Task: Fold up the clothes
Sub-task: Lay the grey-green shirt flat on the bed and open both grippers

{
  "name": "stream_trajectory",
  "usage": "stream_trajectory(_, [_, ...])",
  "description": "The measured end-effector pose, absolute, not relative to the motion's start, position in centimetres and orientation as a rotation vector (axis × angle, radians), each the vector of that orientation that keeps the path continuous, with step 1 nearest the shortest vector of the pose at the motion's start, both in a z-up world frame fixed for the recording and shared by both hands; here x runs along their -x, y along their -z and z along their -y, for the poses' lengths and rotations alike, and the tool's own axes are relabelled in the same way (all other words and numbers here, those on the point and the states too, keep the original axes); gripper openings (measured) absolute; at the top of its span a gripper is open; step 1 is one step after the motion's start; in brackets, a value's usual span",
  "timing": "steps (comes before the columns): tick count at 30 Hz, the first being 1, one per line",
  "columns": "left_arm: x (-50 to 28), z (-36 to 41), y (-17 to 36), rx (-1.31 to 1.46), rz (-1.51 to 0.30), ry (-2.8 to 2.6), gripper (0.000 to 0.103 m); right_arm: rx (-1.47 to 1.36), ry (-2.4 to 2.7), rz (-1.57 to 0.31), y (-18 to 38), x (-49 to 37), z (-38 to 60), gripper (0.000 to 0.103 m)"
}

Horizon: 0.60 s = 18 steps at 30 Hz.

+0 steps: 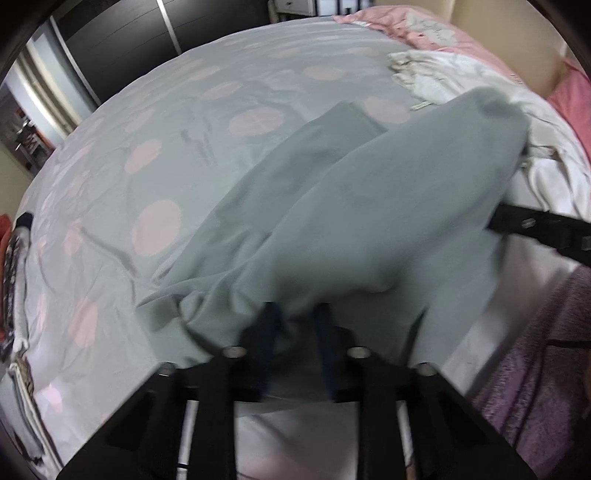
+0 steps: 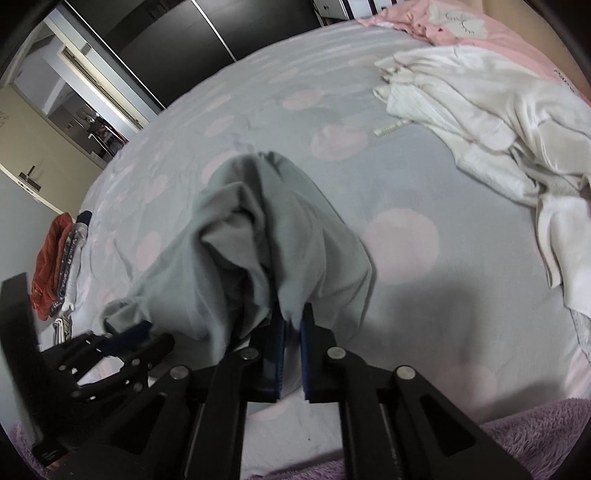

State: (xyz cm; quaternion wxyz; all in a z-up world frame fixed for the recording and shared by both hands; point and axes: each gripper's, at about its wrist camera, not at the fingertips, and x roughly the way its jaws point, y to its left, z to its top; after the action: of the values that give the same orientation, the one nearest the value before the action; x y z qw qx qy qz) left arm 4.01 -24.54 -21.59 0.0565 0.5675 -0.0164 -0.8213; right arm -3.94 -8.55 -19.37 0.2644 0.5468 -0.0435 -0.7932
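A pale grey-green garment (image 1: pixel 351 206) hangs lifted over the bed, stretched between both grippers; it also shows bunched in the right wrist view (image 2: pixel 266 236). My left gripper (image 1: pixel 293 314) is shut on one edge of the garment. My right gripper (image 2: pixel 291 321) is shut on another edge of it. The right gripper's body shows at the right of the left wrist view (image 1: pixel 535 225). The left gripper shows at the lower left of the right wrist view (image 2: pixel 125 332), with cloth between its fingers.
The bed sheet (image 2: pixel 424 177) is grey with pink dots. A heap of white clothes (image 2: pixel 498 122) lies at the right, a pink quilt (image 2: pixel 461 26) behind it. Folded clothes (image 2: pixel 55 258) are stacked at the left edge. A purple fleece (image 2: pixel 535 435) lies at the near edge.
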Motion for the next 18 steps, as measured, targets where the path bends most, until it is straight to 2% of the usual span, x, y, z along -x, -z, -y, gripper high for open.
stream_trajectory(6, [-4.0, 27.7, 20.3, -1.586, -0.042, 2.423, 0.004, -1.390, 2.184, 0.143, 17.0, 3.9, 8.4, 0.005])
stream_trajectory(13, [-5.5, 32.6, 16.4, -1.307, -0.125, 2.333, 0.004, -1.175, 2.281, 0.120, 10.7, 4.5, 8.8, 0.005])
stream_trajectory(18, [-7.5, 36.2, 13.1, -1.100, -0.145, 2.237, 0.004, -1.189, 2.188, 0.042, 9.6, 4.1, 10.9, 0.005])
